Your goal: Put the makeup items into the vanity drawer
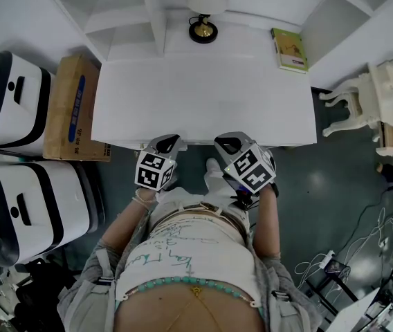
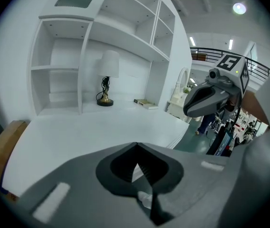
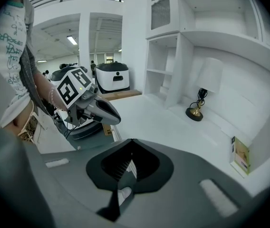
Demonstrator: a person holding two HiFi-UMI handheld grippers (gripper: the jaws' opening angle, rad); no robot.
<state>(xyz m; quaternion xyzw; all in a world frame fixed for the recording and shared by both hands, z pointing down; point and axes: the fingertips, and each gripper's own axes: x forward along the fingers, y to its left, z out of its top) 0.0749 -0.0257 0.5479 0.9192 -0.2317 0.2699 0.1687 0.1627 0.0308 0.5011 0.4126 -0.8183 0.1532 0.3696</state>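
— What sort of place am I working in?

— You are standing at a bedroom-style set that is sitting inside a large lab hall. A white table [image 1: 203, 95] is standing under white shelves [image 2: 61, 68], a lamp [image 1: 203, 30] and a book [image 1: 290, 49] are resting at its back, and a carved white furniture piece [image 1: 349, 97] is standing to your right.

— And the hall?

— White machines [image 1: 41, 199] and a cardboard box [image 1: 72, 106] are crowding your left, cables [image 1: 319, 261] are trailing over the dark floor [image 1: 335, 185], and strip lights [image 3: 72, 40] and a railing [image 2: 206, 55] are showing overhead.
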